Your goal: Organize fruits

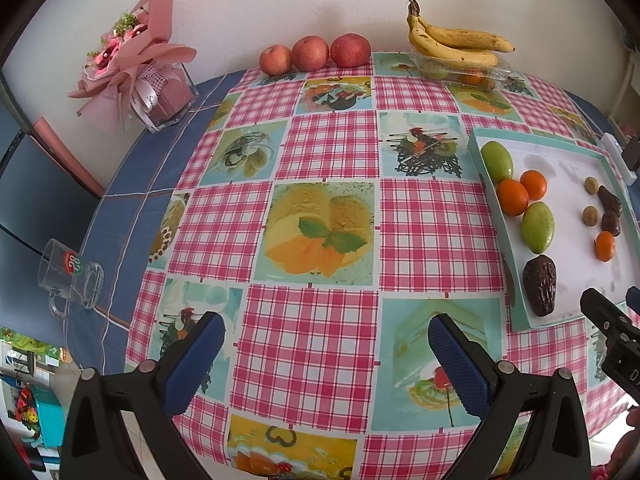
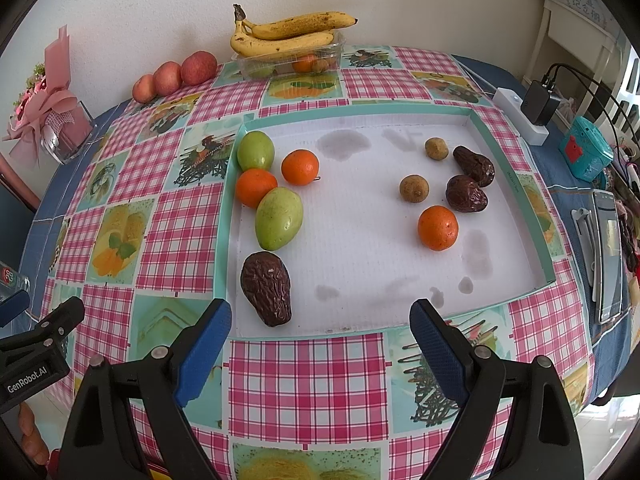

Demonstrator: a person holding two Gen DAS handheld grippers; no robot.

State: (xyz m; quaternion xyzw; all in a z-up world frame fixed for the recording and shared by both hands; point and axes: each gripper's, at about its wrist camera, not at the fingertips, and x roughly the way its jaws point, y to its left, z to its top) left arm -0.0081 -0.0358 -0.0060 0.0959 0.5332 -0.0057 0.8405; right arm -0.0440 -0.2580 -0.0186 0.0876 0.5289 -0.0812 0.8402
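Checkered tabletop [image 2: 308,380] carries a shallow tray [image 2: 348,109] of scattered fruit. Both tools, left tool [image 1: 324,344] and right tool [image 2: 320,330], hang wide open, empty. Round oranges [image 2: 437,227] could roll if nudged carelessly.

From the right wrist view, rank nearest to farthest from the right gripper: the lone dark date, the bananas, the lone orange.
From the right gripper:
1. Dark date, tray's near left.
2. Lone orange, tray's right.
3. Bananas, far back by the wall.

left tongs [image 1: 326,340] gaping, empty | right tongs [image 2: 320,326] gaping, empty
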